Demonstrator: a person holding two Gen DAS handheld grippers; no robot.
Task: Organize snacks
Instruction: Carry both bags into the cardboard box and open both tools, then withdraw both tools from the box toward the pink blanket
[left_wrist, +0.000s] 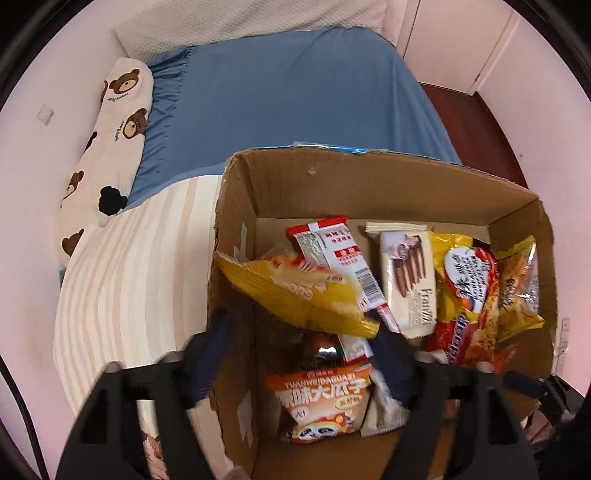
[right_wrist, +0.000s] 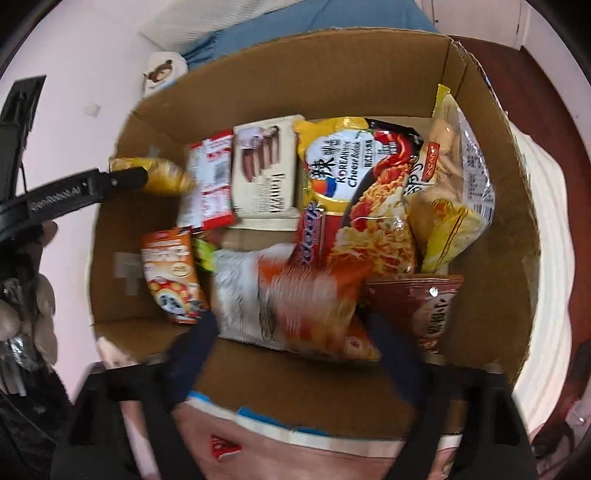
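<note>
One cardboard box (right_wrist: 480, 155); both tools open above snacks.

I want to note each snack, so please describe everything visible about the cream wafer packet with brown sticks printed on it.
The cream wafer packet is a flat, sealed rectangular wrapper, seemingly plastic, printed with brown wafer sticks and dark lettering. It lies face up on the floor of the cardboard box near the far wall. A red and white packet lies along one long side, a yellow noodle bag along the other. Neither gripper touches it.
</note>
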